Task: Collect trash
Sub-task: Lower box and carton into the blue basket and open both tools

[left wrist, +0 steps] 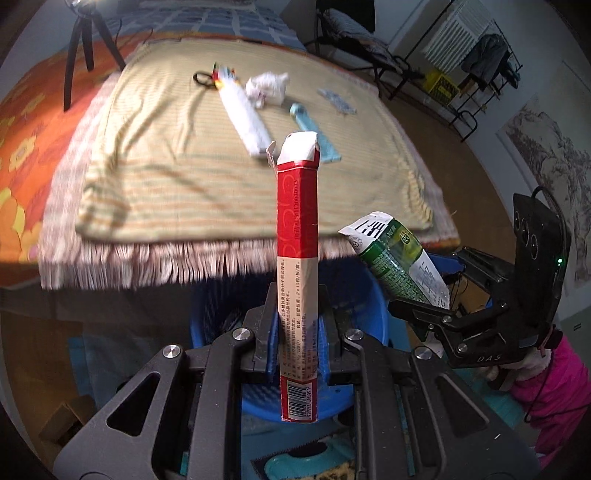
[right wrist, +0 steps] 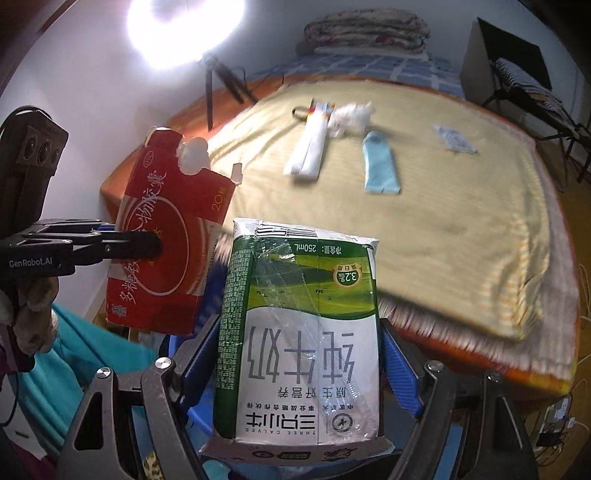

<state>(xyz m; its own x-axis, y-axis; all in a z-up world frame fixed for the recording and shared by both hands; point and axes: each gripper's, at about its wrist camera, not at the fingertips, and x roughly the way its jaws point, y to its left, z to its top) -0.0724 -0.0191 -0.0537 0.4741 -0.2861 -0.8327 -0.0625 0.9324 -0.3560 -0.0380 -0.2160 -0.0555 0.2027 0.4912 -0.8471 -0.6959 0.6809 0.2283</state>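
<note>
Red box (left wrist: 297, 236) upright (narrow edge-on), pinched by left hand-held gripper (left wrist: 297, 343); right (right wrist: 299, 369) grips carton (right wrist: 301, 332).

blue bin (left wrist: 364, 295) just below, fringed bed edge (left wrist: 147, 266) crowding beyond

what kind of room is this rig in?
Most likely a bedroom in a home. A bed covered with a yellow mat fills the view, folded quilts are stacked at its far end, and clothes hang on a drying rack by the wall.
</note>
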